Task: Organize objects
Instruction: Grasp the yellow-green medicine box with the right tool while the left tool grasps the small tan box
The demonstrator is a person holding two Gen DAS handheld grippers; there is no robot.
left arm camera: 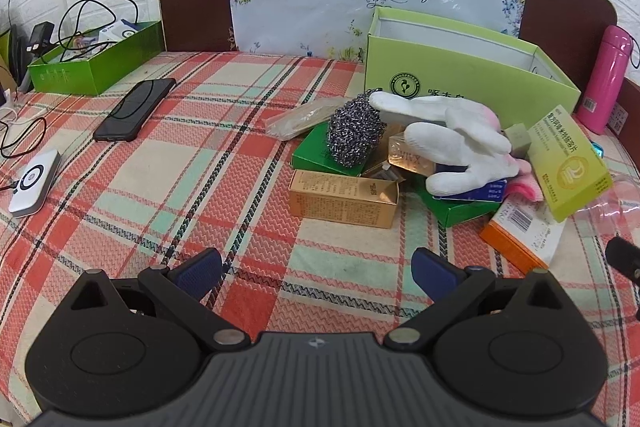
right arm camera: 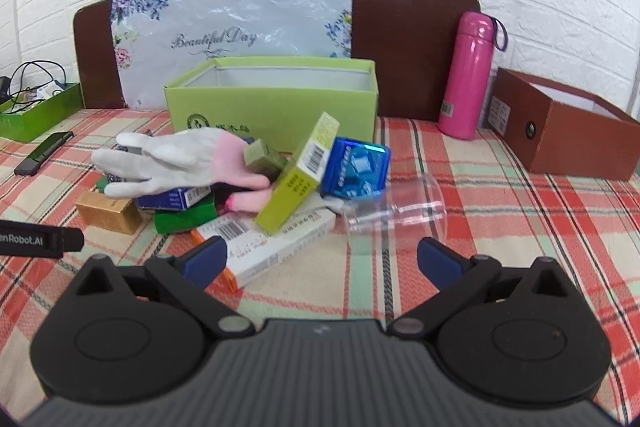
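Both claws are wide and hold nothing — left gripper low middle, right gripper too — white glove sits mid-right on the pile.

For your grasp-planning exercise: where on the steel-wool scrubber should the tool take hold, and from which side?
Grip the steel-wool scrubber across its rounded middle, coming from above. It sits on top of the green box, its sides exposed, though the white glove touches its right edge.
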